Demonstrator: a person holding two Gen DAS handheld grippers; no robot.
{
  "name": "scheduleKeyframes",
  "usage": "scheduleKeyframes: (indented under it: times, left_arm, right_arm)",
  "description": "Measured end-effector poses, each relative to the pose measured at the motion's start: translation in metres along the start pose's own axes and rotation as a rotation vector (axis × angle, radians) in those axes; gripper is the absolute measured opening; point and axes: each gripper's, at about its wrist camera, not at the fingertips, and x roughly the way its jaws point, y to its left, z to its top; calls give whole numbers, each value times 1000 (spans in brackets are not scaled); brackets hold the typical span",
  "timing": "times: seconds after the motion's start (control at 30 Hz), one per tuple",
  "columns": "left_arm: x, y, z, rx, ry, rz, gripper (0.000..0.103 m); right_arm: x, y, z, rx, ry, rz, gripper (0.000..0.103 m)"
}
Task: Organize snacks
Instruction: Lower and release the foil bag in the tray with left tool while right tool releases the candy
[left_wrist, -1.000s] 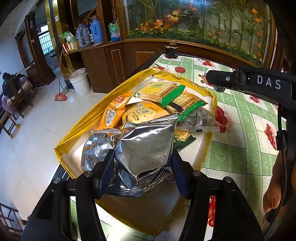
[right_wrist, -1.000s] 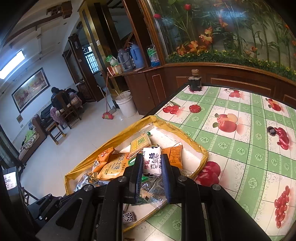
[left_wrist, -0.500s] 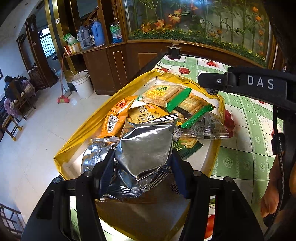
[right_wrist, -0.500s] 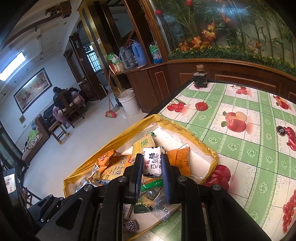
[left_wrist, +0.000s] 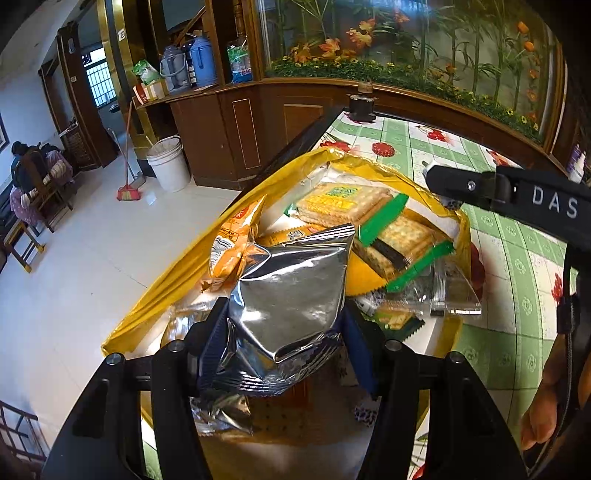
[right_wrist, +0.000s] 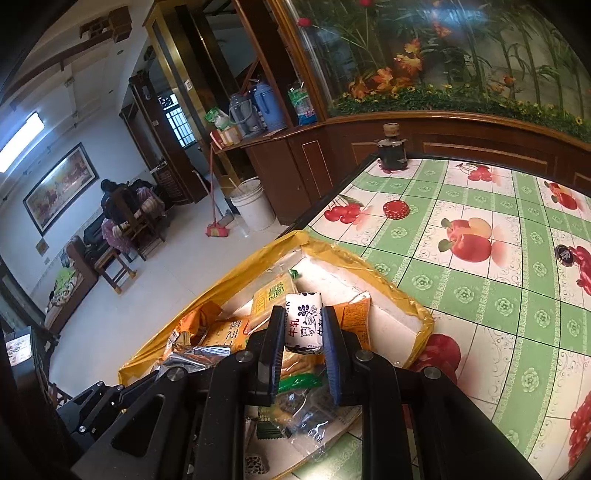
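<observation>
The left gripper (left_wrist: 282, 328) clamps a crinkled silver foil snack bag (left_wrist: 291, 291) between its blue pads, jaws about half apart, holding it above the yellow-taped white foam box (left_wrist: 177, 273). Ahead of it in the box lie green-ended cracker packs (left_wrist: 388, 236) and an orange pouch (left_wrist: 232, 240). The right gripper (right_wrist: 303, 332) pinches a small white wrapped candy with blue print (right_wrist: 303, 326), jaws nearly together, over the same box (right_wrist: 391, 295).

Crumpled silver snack bag (left_wrist: 291, 295), white candy (right_wrist: 303, 326), above yellow-rimmed box (right_wrist: 373, 269)
</observation>
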Motion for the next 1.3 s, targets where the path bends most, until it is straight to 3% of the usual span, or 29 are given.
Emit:
scheduleKeyframes:
  times: [0.5,1.3]
  left_arm:
    - [-20,-12,-29,84,0,-28,58]
    - [-22,-12,-33,76,-7,-47,58]
  right_arm:
    - [9,26,-19,-39,53,58,21]
    - [5,37,-24,-61,57,54,22]
